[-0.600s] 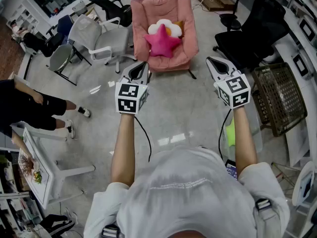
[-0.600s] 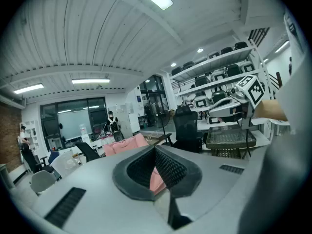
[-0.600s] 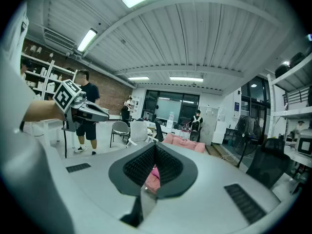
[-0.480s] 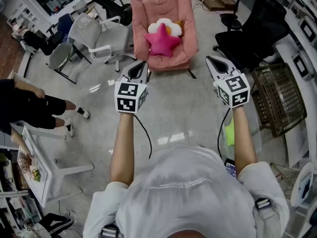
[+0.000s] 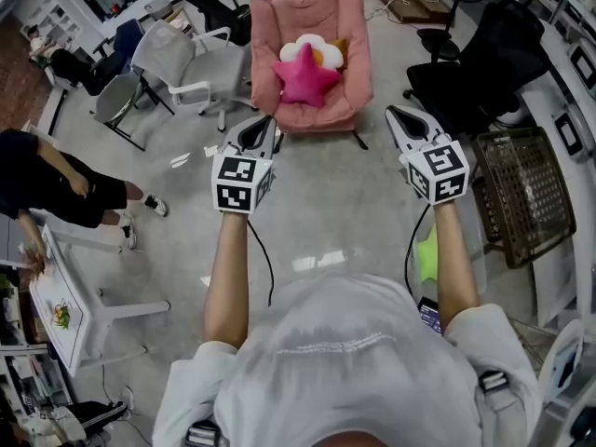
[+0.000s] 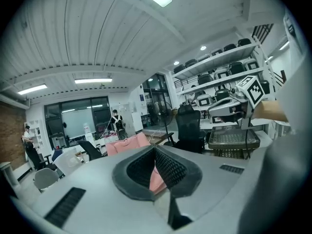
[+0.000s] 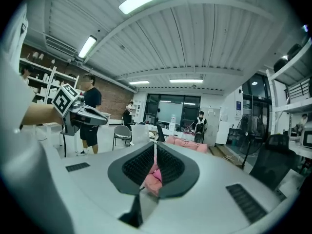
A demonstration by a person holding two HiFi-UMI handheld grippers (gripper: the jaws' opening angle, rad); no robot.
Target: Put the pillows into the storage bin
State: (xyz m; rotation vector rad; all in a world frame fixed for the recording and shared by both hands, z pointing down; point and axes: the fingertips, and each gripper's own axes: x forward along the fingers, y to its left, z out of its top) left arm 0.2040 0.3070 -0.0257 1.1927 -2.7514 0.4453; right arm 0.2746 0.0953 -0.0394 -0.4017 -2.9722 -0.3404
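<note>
Head view: I hold the left gripper [image 5: 264, 128] and right gripper [image 5: 402, 121] shut and empty, facing the star pillow [image 5: 303, 74] and flower pillow [image 5: 315, 49] on the far pink chair [image 5: 349, 35]. The approach comes first; next I must open the jaws and reach in. The wire bin [image 5: 521, 194] sits at right.

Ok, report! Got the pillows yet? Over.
Left gripper, right gripper: both shut, empty. Star pillow and flower pillow on pink chair, untouched. Wire bin at right. Nothing blocking.
</note>
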